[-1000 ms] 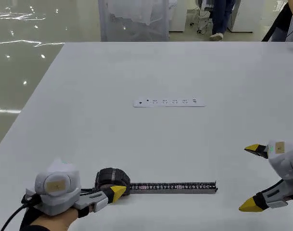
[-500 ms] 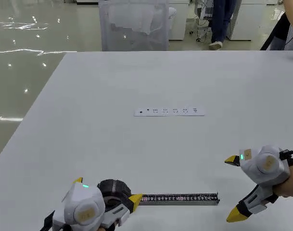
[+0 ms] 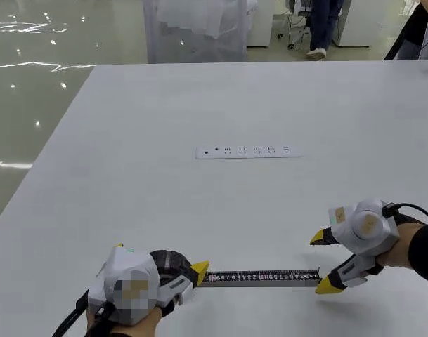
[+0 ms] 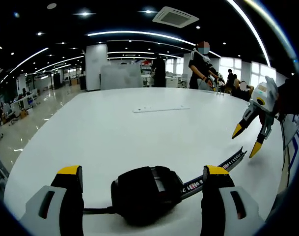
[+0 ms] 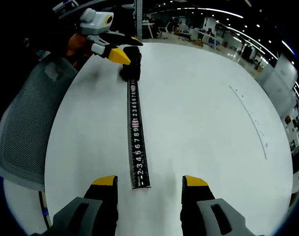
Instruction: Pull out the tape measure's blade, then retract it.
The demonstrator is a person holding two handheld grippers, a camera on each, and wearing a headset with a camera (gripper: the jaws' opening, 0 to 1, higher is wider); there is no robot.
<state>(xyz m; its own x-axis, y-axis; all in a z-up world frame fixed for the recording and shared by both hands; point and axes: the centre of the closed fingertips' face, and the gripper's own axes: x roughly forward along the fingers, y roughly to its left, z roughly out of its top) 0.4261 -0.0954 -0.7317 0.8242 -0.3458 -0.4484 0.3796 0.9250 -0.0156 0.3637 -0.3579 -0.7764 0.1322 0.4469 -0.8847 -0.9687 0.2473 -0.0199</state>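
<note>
White table, extended tape blade, power strip, glossy floor

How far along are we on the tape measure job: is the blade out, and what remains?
Done: the blade lies extended flat on the table. In hand: the left gripper has its open jaws either side of the tape measure case, and the right gripper has open jaws flanking the blade's tip, not clamping it. Left: retracting the blade into the case.

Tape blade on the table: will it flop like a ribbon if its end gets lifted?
Probably not: the blade lies dead straight, so it looks springy-stiff. It's thin, so likely light. If let go, it may snap back toward the case.
</note>
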